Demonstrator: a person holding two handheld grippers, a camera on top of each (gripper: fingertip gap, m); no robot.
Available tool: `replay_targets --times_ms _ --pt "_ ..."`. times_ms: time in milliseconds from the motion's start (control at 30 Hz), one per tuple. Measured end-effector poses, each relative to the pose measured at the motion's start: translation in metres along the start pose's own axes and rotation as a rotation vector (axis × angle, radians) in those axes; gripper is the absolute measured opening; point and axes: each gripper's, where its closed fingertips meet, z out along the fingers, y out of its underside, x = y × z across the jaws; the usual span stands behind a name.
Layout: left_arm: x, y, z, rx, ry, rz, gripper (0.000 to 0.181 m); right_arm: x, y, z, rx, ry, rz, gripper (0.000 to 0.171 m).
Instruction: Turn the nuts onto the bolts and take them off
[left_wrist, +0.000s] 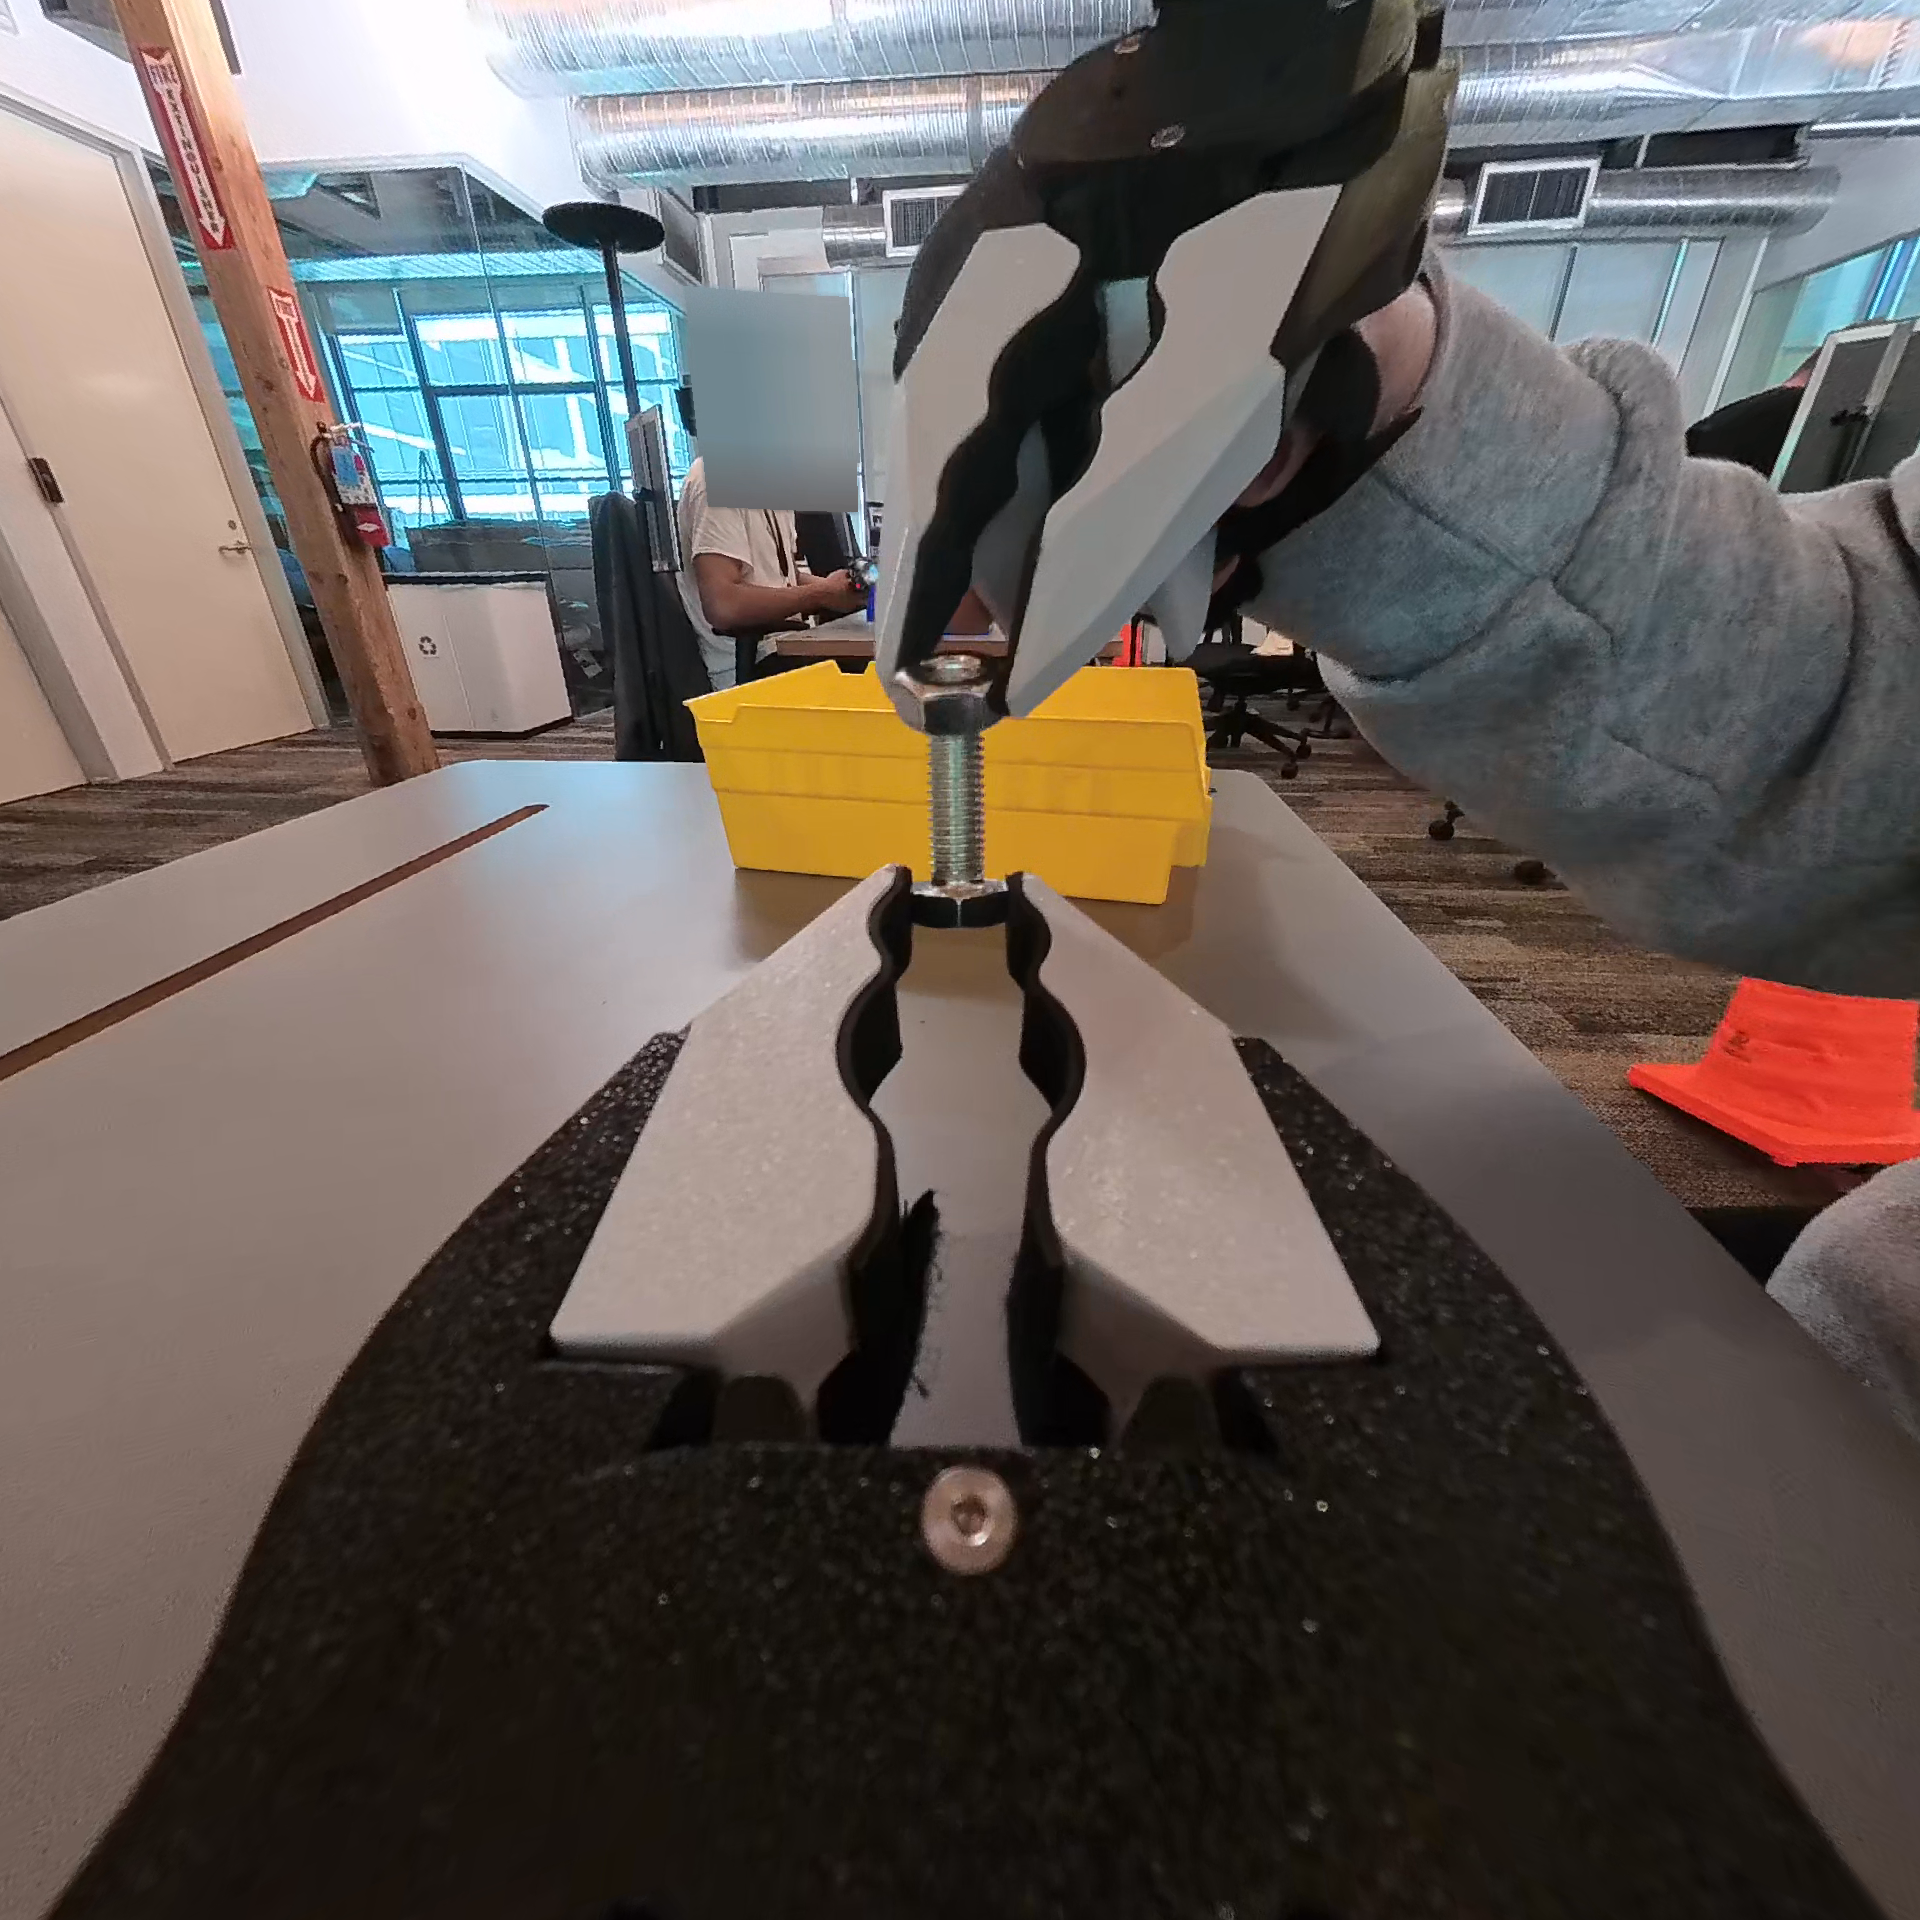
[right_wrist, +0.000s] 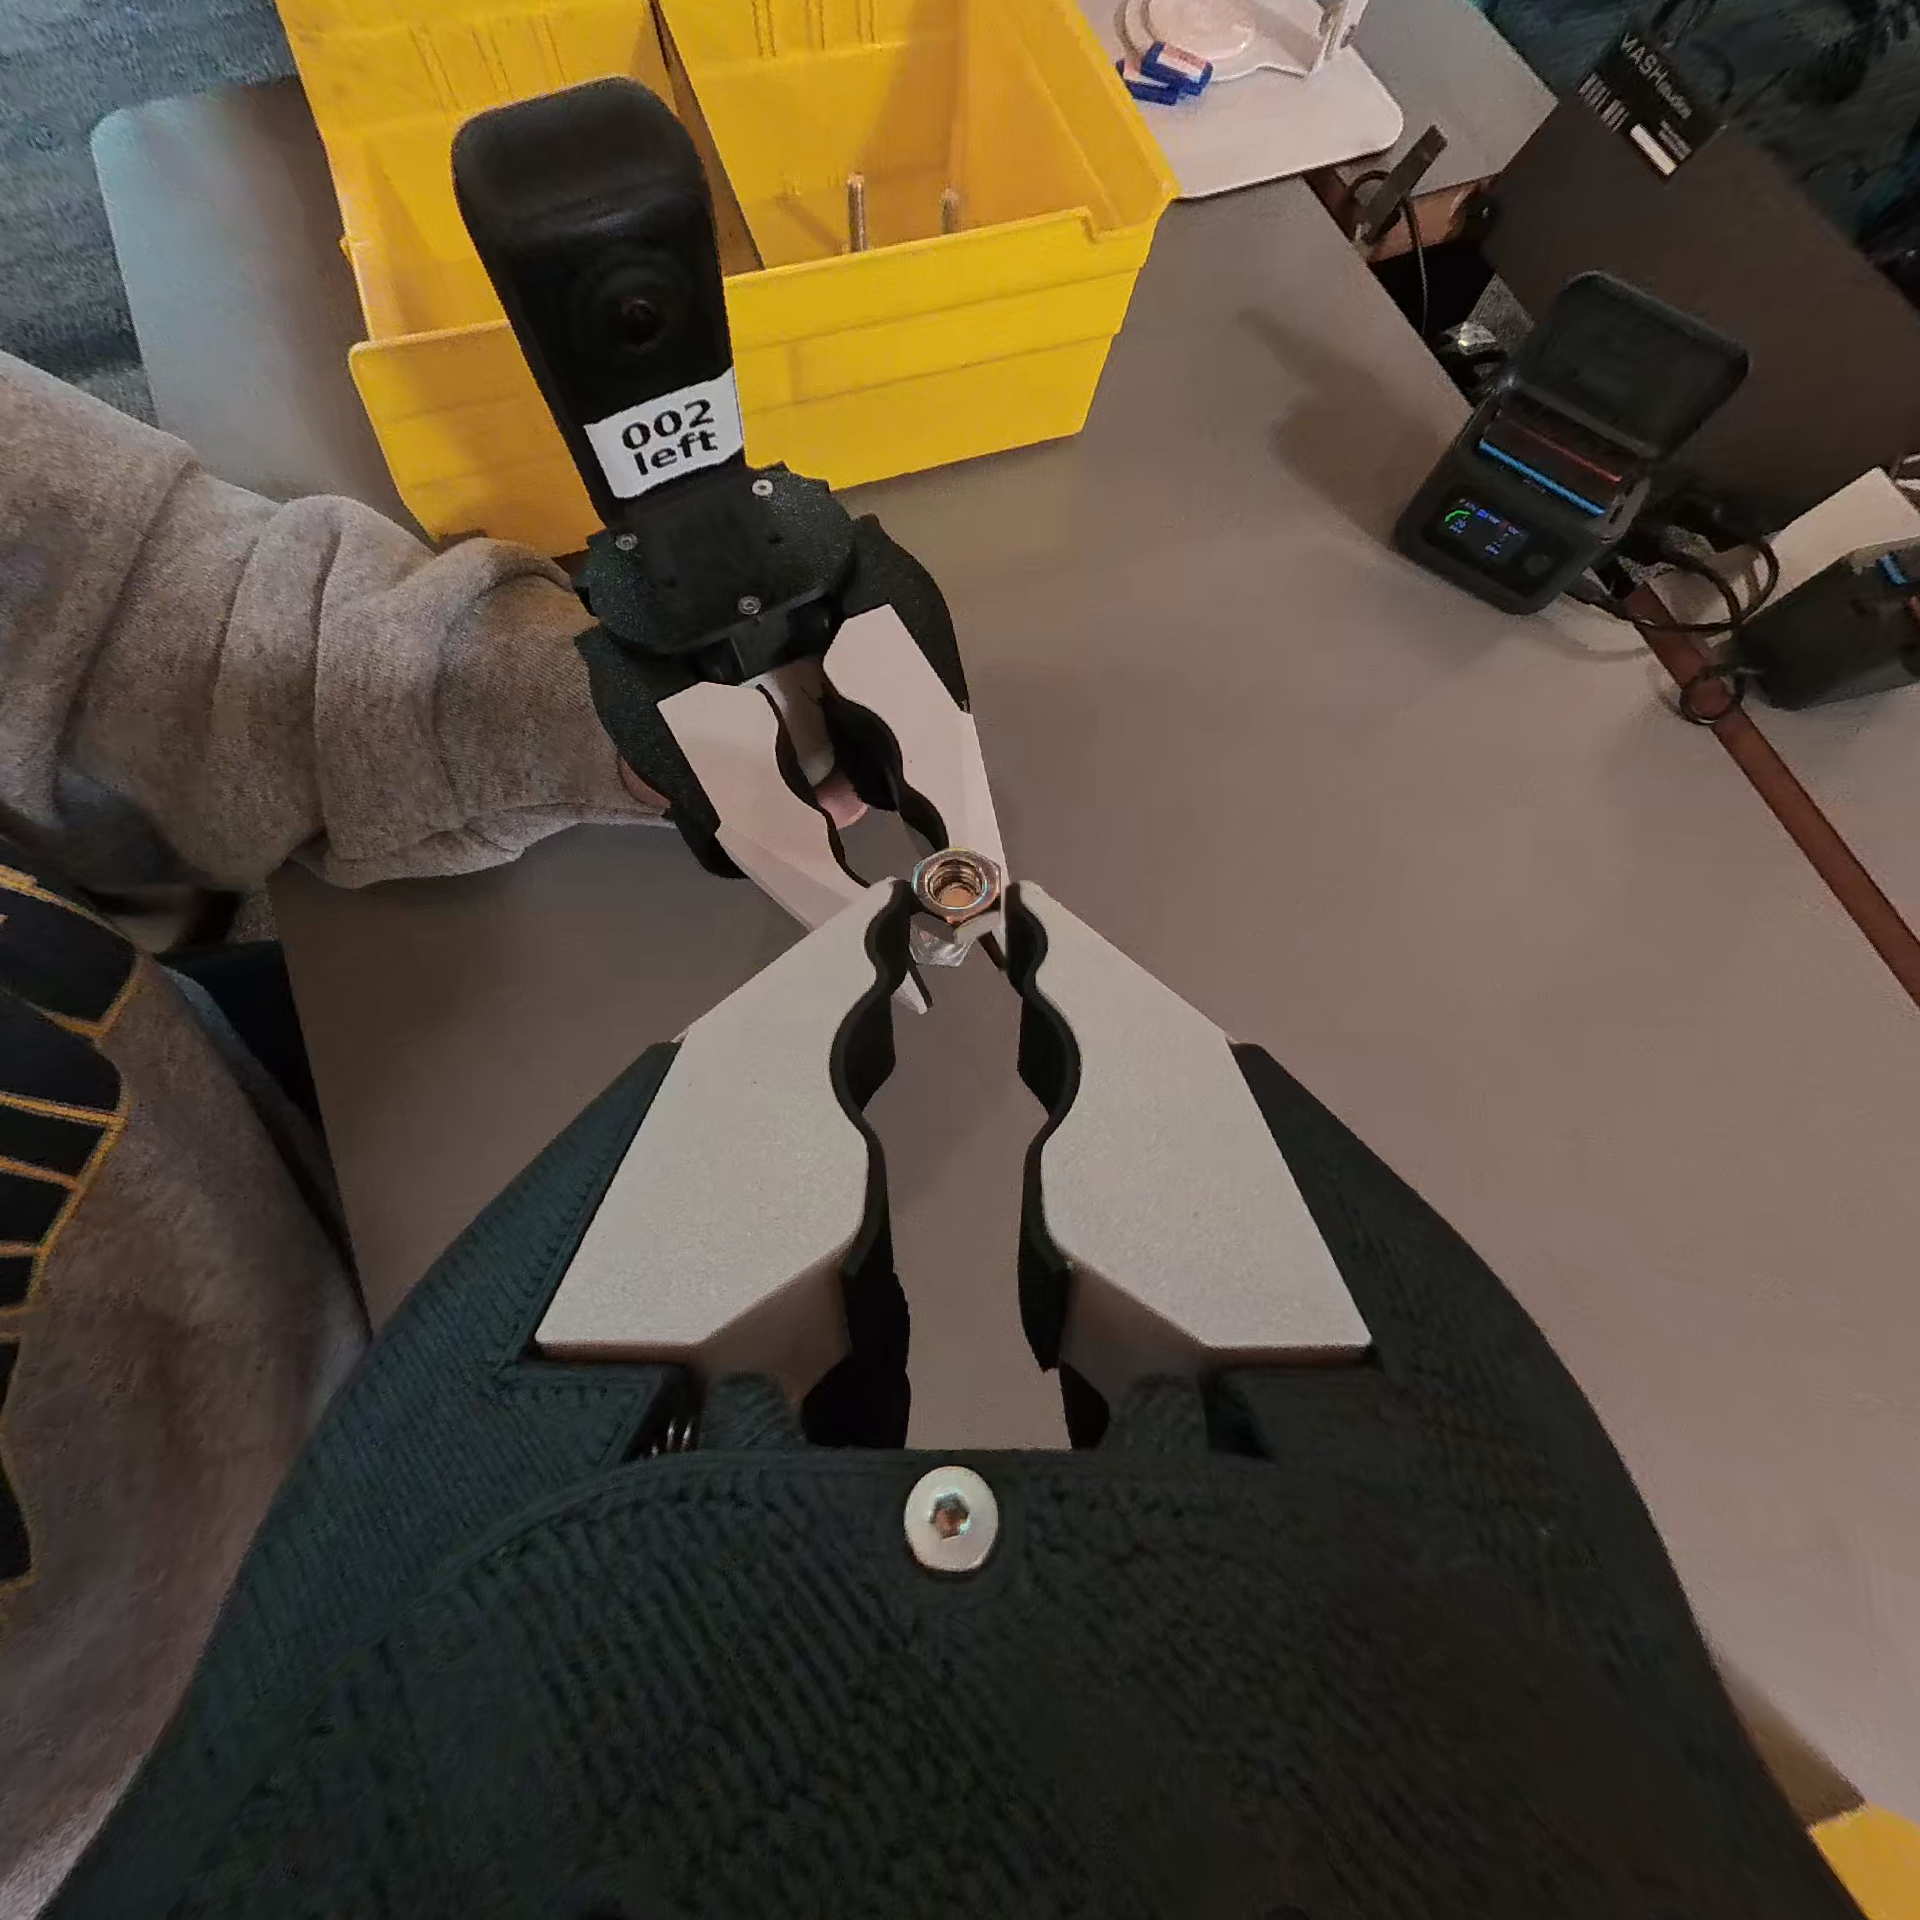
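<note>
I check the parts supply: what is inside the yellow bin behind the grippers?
In the right wrist view, two bolts stand in the right compartment of the yellow bin. The left gripper covers much of the left compartment, so its contents stay unseen.

1. My view opens on an office; a grey table (left_wrist: 436, 997) with a dark seam stretches before me.
2. At ten o'clock stands a wooden post (left_wrist: 281, 416) bearing red signs and a fire extinguisher (left_wrist: 348, 483).
3. At nine o'clock, pale doors (left_wrist: 135, 499) close a white wall.
4. At eleven o'clock, tall windows (left_wrist: 488, 405) let in bright daylight behind glass partitions.
5. At twelve o'clock, silver ducts (left_wrist: 790, 94) run along the ceiling.
6. A person (left_wrist: 743, 582) sits at a far desk near twelve o'clock.
7. A white cabinet (left_wrist: 478, 649) sits beside the post.
8. Striped brown carpet (left_wrist: 1538, 956) covers the floor at three o'clock, with black office chairs (left_wrist: 1257, 675) beyond.
</note>
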Motion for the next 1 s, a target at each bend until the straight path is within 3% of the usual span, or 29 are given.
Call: replay_targets --times_ms 267,600,1000 --pt "0.0 -0.001 -0.001 0.009 0.008 -0.014 0.015 0.0 0.0 0.001 0.035 0.006 -0.016 0.016" --pt "0.0 -0.013 -0.005 0.09 0.031 -0.079 0.015 -0.001 -0.013 -0.001 0.217 -0.011 0.025 0.016" --pt "-0.021 -0.006 -0.009 0.027 -0.15 -0.007 0.015 0.018 -0.013 0.009 0.302 0.366 0.304 0.016"
